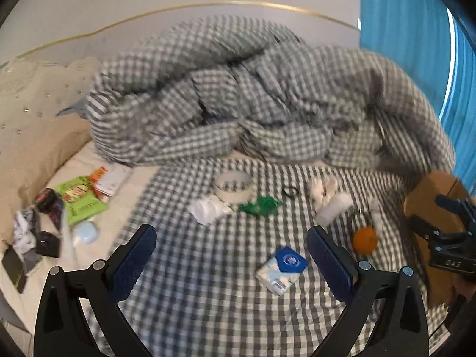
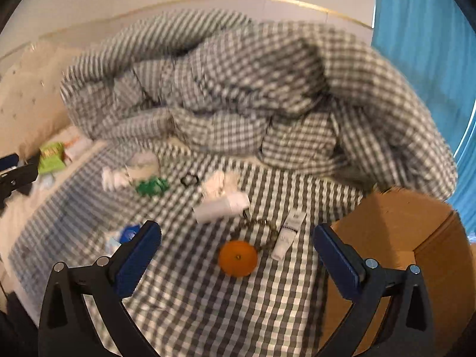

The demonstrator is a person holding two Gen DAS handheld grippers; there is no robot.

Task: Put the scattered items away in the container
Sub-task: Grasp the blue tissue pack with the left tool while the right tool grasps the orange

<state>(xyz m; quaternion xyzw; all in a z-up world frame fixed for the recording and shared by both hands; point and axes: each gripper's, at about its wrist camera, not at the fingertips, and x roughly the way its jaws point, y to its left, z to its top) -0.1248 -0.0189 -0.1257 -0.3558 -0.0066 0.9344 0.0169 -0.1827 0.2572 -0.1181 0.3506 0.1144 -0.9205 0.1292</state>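
Observation:
Scattered items lie on a checked bed sheet (image 1: 208,267). My left gripper (image 1: 232,253) is open and empty, above a blue-and-white tissue pack (image 1: 281,269). My right gripper (image 2: 238,253) is open and empty, above an orange ball (image 2: 237,258) on a key chain, beside a white tube (image 2: 288,232). A cardboard box (image 2: 401,238) stands open at the right; it also shows in the left wrist view (image 1: 431,208). Further off lie a tape roll (image 1: 233,184), a green wrapper (image 1: 260,205), a crumpled tissue (image 1: 208,209), a black hair tie (image 1: 290,191) and a white bottle (image 2: 221,206).
A bunched checked duvet (image 1: 253,95) fills the back of the bed. At the left lie a green snack packet (image 1: 78,199), cards, a pale blue case (image 1: 86,232) and dark small items by a beige pillow (image 1: 32,136). A blue curtain (image 2: 431,59) hangs at the right.

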